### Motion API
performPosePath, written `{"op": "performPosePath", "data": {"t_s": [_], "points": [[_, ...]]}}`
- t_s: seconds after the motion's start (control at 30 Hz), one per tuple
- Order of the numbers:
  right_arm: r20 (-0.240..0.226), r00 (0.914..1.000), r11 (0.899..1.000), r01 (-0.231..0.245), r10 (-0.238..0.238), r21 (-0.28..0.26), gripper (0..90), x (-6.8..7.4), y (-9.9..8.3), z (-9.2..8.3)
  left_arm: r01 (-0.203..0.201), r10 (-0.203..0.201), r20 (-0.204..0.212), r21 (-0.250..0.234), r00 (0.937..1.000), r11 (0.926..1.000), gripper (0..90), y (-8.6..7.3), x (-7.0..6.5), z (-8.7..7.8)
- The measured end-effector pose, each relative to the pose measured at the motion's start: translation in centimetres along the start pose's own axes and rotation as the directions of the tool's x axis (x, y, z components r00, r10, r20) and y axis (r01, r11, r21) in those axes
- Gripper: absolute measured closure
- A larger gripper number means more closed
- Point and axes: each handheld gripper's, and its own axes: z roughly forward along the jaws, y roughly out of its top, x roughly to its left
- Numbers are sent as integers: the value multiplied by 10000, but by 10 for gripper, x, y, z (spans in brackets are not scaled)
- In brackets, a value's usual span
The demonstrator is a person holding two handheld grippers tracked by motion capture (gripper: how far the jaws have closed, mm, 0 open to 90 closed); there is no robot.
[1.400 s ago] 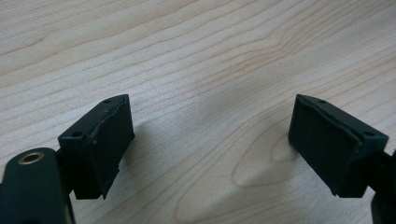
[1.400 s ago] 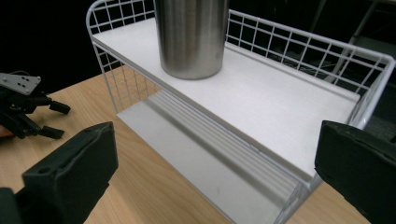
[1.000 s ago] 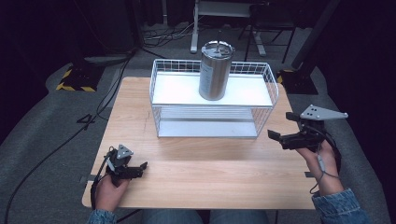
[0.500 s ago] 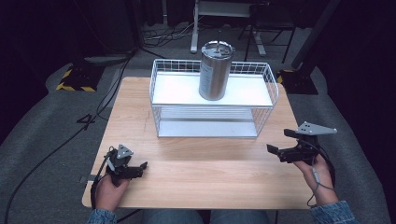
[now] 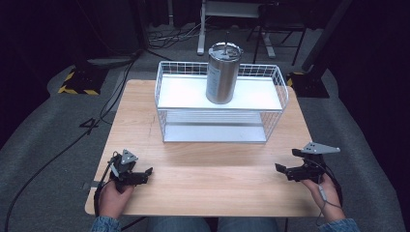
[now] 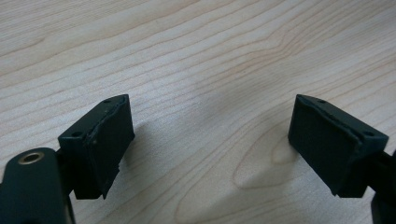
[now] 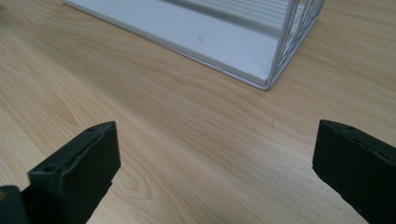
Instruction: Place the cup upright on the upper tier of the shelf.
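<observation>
The right gripper (image 5: pixel 283 168) has come down and toward the person since a second ago: it was raised beside the right end of the rack, and now it sits low over the front right of the table (image 5: pixel 212 188), jaws spread wide with nothing between them. In the right gripper view its two black jaws stand far apart at the lower corners, over bare wood, and the near corner of the rack (image 7: pixel 275 70) lies ahead of them. The left gripper (image 5: pixel 145 173) has kept its place at the front left of the table; its jaws are also wide apart and empty, and in the left gripper view they hang just above the wood grain and cast soft shadows on it. The tumbler (image 5: pixel 223 73) has not moved. It stands upright on the rack's (image 5: pixel 220 116) upper white shelf, a little right of centre, well apart from both grippers. It is a tall steel cylinder with a dull grey sheen, a lid on top and a pale label on its left side. The label's print is too small to read. The lid's details are hard to make out. The person's forearms are cut off at the bottom edge of the high view.
</observation>
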Motion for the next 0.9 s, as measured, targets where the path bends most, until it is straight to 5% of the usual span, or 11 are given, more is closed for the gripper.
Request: {"op": "performPosePath", "data": {"t_s": [0.33, 0.9], "points": [[6, 10000, 9994, 61, -61, 329, 23, 1, -25, 15, 2, -2, 3, -4, 10000, 10000, 147, 0, 0, 0], [296, 9976, 9975, 617, -628, 344, 50, 8, -42, 30, 3, -3, 2, -2, 10000, 10000, 147, 0, 0, 0]]}}
